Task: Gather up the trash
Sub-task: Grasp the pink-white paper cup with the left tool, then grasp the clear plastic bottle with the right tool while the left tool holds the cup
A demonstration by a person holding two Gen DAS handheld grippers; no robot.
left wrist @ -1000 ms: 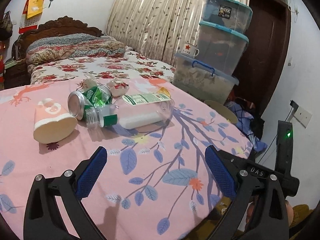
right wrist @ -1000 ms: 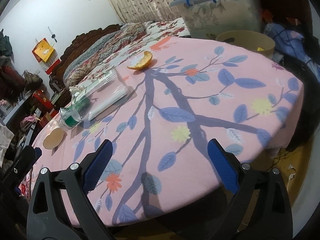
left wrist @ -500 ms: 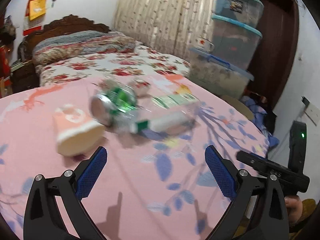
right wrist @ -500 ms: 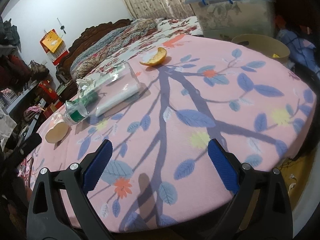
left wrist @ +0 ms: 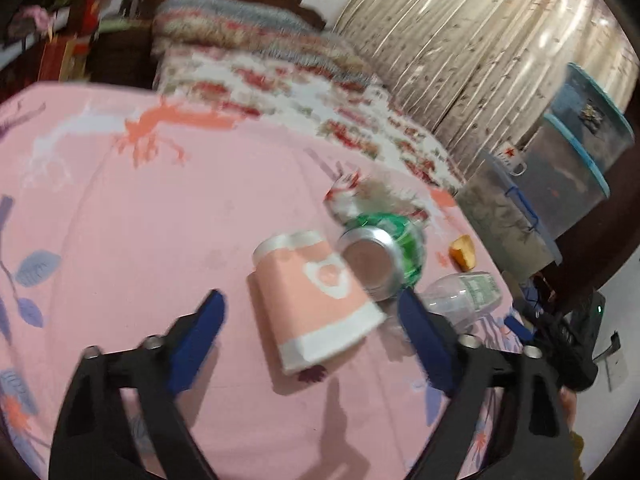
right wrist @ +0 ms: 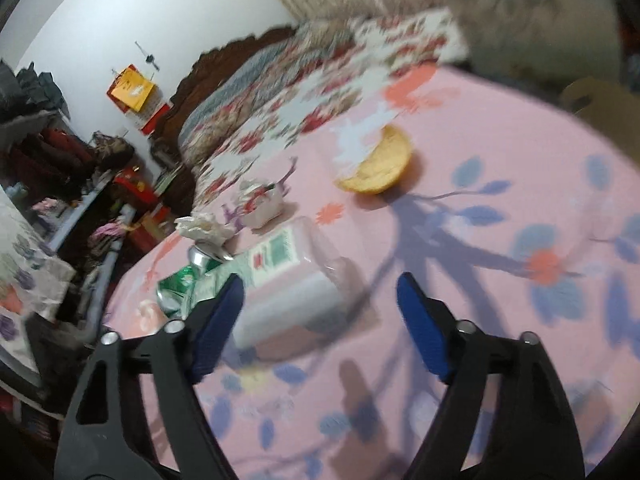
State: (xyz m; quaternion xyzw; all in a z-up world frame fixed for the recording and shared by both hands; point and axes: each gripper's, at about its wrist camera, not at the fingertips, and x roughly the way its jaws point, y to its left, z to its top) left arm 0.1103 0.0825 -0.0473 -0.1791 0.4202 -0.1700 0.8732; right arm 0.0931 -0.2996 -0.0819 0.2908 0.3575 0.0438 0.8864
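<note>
While both claws close empty, pink cup touches can.

Floral bedding and storage boxes smeared by motion blur.

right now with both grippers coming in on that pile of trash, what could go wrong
1. The pink paper cup lies on its side against the green can; the left gripper, jaws closing with nothing pressed yet, could crush the cup or nudge the can rolling.
2. The clear plastic bottle sits just ahead of the right gripper, off toward one finger; closing there could push it away.
3. The bottle and can touch, so grabbing one may shift the other.
</note>
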